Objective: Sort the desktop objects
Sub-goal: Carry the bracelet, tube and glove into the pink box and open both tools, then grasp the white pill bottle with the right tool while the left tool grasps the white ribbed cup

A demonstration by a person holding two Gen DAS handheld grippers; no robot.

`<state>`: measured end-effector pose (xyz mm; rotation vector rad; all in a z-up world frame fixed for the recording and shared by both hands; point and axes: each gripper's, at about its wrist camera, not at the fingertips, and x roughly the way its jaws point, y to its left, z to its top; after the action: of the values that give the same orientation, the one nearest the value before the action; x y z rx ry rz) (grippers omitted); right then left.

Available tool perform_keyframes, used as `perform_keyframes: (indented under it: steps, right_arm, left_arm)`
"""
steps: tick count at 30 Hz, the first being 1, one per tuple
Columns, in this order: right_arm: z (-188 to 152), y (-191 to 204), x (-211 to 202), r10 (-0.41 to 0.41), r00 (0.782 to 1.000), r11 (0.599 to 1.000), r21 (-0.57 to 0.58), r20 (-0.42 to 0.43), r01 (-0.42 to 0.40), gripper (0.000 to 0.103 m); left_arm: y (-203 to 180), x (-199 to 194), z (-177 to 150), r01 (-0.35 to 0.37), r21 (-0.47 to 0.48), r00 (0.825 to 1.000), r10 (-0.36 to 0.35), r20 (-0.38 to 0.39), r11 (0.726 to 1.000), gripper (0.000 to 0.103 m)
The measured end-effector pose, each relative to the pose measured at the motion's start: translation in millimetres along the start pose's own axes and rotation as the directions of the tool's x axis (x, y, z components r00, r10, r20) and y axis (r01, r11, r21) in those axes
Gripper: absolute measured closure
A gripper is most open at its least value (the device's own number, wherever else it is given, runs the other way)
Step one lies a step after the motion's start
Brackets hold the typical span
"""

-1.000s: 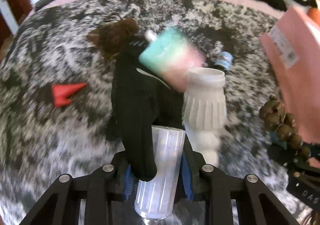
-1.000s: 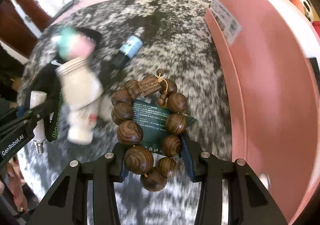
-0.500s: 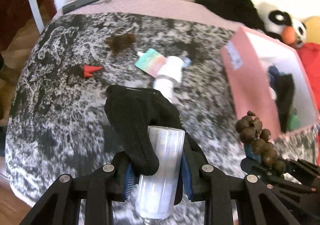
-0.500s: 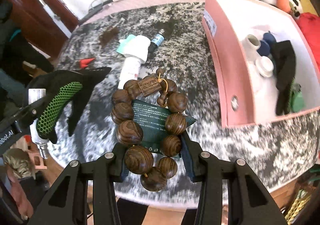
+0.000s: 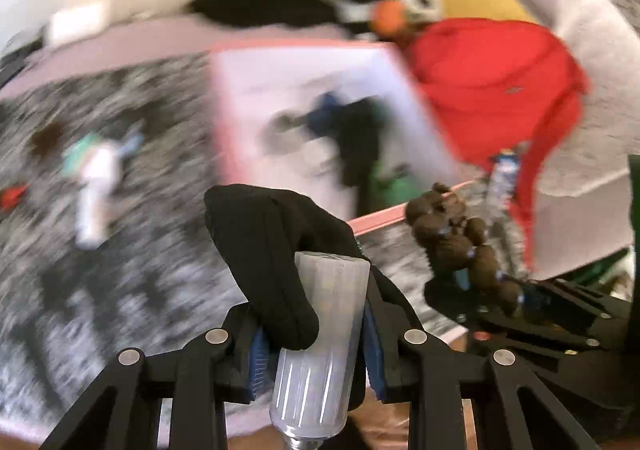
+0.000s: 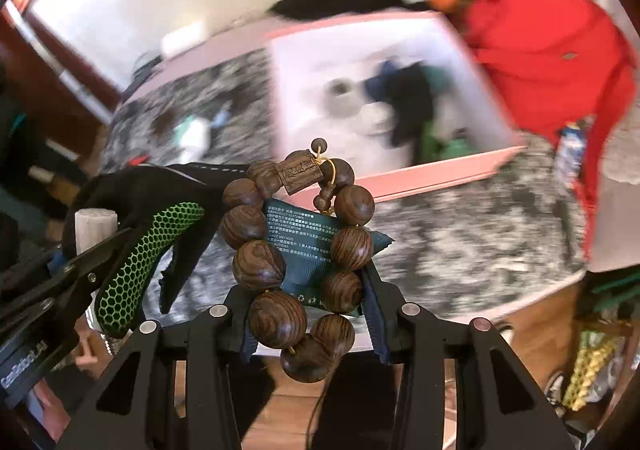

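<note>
Carrying both loads toward the pink box (image 6: 440, 174) ahead: left tongs (image 5: 316, 334) clamped on glove (image 5: 264, 250) plus tube (image 5: 324, 330), right tongs (image 6: 308, 318) clamped on beads (image 6: 276, 258) and packet (image 6: 304, 234); next, get over the box, then release.

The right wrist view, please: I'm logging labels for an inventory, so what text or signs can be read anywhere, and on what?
"PRODUCT FEATURES": partly legible on the dark green packet held with the wooden bead bracelet in the right tool; its other lines are too small to read.
Recycling-type symbols: packet's lower edge.
Carved characters on the bracelet's wooden tag: unreadable.
White lettering on the left tool: blurred, unreadable.
</note>
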<state>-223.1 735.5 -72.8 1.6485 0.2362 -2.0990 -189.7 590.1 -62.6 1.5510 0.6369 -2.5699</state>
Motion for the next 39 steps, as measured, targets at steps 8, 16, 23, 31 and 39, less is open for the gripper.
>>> perform_keyframes:
  steps: [8,16,23,31,39]
  right_arm:
    - [76,-95,5,-0.069,0.991,0.997,0.042,0.112,0.064,0.057]
    - [168,-111,96,-0.067,0.986,0.998,0.01,0.156,0.066,0.055]
    - [184,-116,145,-0.137,0.983,0.989,0.073,0.123,0.129,0.019]
    - [149,-86,130,-0.169,0.979,0.985,0.035,0.11,0.166,0.018]
    - [102,10,92,-0.137,0.974,0.983,-0.098,0.18,0.156,0.015]
  left_arm:
    - [-56,83,94,-0.049,0.083,0.995,0.042,0.089,0.995,0.07]
    - [-22,180,145,-0.207,0.042,0.975,0.203,0.089,0.977,0.059]
    - [-12,176,141,-0.286,-0.002,0.946,0.283,0.159,0.958,0.025]
    - [4,135,123,-0.245,-0.023,0.959,0.246,0.139,0.969,0.025]
    - [114,62,60,-0.314,-0.166,0.936,0.334,0.11,0.935,0.022]
